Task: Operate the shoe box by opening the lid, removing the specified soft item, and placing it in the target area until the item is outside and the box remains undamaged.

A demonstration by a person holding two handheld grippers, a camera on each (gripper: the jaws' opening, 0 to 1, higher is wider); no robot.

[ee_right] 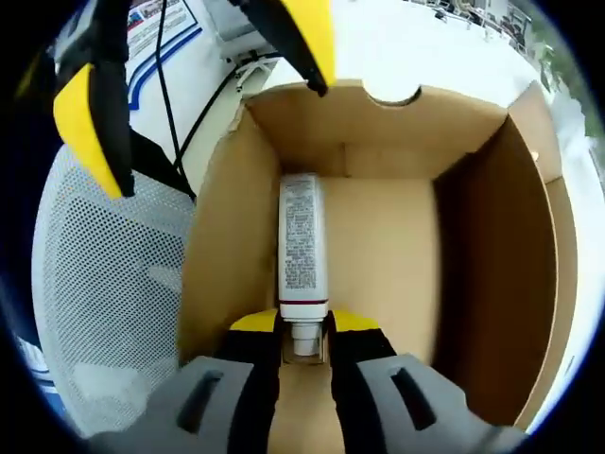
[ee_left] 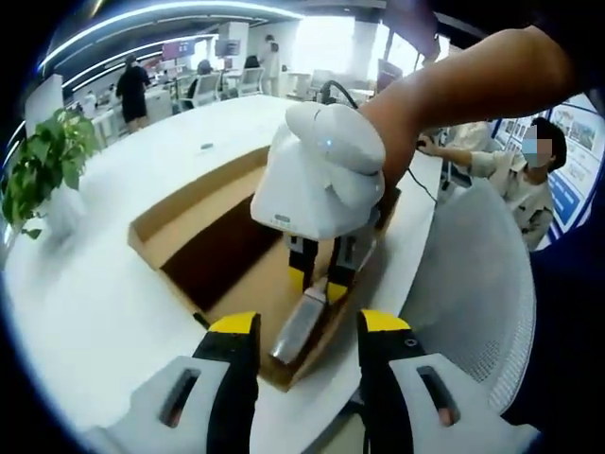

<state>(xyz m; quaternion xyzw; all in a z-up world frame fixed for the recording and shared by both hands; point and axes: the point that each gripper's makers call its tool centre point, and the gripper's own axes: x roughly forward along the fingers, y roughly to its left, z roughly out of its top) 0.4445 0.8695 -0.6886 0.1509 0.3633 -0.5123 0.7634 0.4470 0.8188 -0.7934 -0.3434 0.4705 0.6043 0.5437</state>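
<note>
The tube (ee_right: 302,248) is lying flat on the floor of the open shoe box (ee_right: 492,227), right along one side wall, and the right gripper (ee_right: 304,333) has its jaws pinched onto the tube's cap end. In the left gripper view, the left gripper (ee_left: 307,326) hangs outside the near end of the box with jaws spread and nothing between them, above the white table (ee_left: 85,303), with a mesh chair (ee_left: 473,284) just beside the table edge.

Non-task items logged: long white table (ee_left: 113,284); green leafy potted plant (ee_left: 43,165) stood at its far-left edge; white mesh-back office chair (ee_left: 477,284) just beside table; seated person (ee_left: 529,180) at right; person in black (ee_left: 132,90) stood in bkgd; black cable (ee_right: 203,113) ran past chair.
</note>
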